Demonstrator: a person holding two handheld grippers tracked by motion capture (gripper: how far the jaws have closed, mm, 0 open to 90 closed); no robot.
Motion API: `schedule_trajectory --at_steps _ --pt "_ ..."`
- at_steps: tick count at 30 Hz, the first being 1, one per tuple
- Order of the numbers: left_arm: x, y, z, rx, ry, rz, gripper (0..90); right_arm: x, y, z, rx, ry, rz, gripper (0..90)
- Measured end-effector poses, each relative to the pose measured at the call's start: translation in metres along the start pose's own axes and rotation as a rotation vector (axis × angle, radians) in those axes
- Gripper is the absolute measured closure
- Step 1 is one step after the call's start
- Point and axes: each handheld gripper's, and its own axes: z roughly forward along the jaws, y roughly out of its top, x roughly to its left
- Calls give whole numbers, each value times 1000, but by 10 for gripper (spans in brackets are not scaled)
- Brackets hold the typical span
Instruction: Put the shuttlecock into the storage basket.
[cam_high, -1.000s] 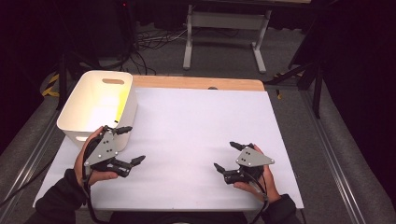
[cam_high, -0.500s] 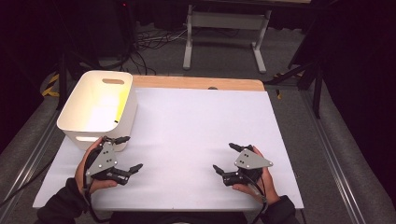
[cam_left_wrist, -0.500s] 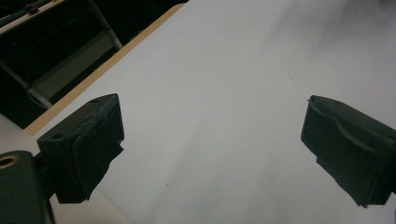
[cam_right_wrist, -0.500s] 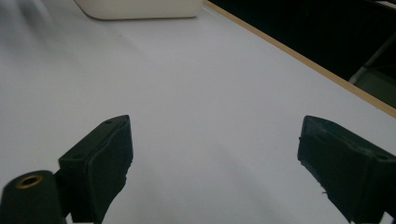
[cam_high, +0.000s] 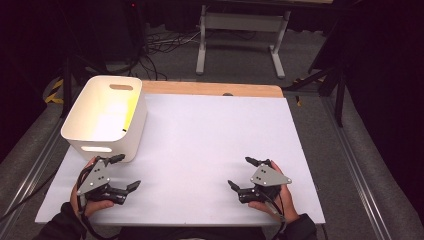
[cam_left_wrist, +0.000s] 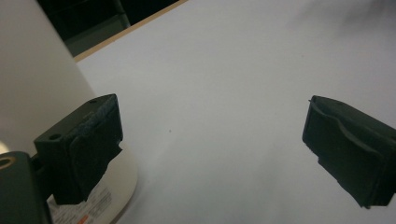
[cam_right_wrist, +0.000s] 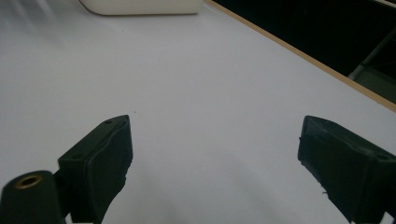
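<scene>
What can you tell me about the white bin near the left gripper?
The white bin looks like smooth plastic, rectangular with rounded corners and slot handles cut into its near and far walls. It stands upright and open-topped at the table's far left, with nothing visible inside. The left gripper, jaws open, sits close by its near wall; contact cannot be judged. A label shows by its base in the left gripper view.

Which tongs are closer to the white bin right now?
Left. The left tongs sit just in front of the white bin, one jaw almost at its wall; the right tongs are far across the table.
</scene>
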Motion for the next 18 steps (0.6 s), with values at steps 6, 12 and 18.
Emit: schedule_trajectory --at_steps 6,12,18 --pt "1 -7 -1 8 -2 -34 52 2 -4 0 3 -2 -1 112" --pt "-1 -7 -1 12 3 -31 50 2 -5 -2 -11 -11 1 112" --pt "-1 -8 -2 16 6 -41 50 1 -3 -5 -36 -19 1 112"
